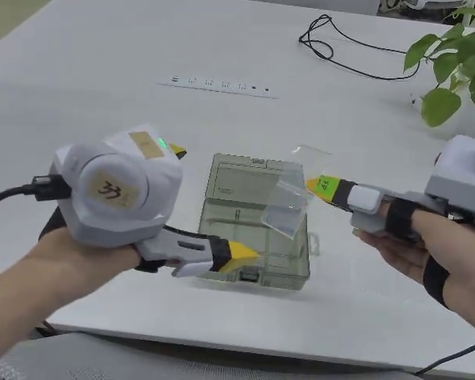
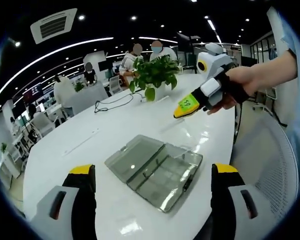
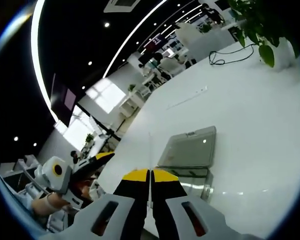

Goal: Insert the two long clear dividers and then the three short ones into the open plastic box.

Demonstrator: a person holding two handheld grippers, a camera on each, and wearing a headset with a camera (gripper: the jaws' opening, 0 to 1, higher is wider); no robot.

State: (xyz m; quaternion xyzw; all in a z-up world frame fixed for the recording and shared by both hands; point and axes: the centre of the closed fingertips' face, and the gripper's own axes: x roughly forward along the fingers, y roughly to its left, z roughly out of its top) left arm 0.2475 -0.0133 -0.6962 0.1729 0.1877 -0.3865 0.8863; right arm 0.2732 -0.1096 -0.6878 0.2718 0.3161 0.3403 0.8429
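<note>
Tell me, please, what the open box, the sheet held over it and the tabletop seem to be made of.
Open box: likely hard plastic, smoky, see-through, glossy; the tabletop shows through it. Sheet in the right gripper: probably clear rigid plastic, flat with bright edges. The tabletop: white, smooth, glossy enough to mirror ceiling lights; laminate or painted board, I cannot tell.

Pwr strip (image 1: 218, 85), blk cable (image 1: 304, 36), plant (image 1: 441, 105) on white table (image 1: 79, 79).
</note>
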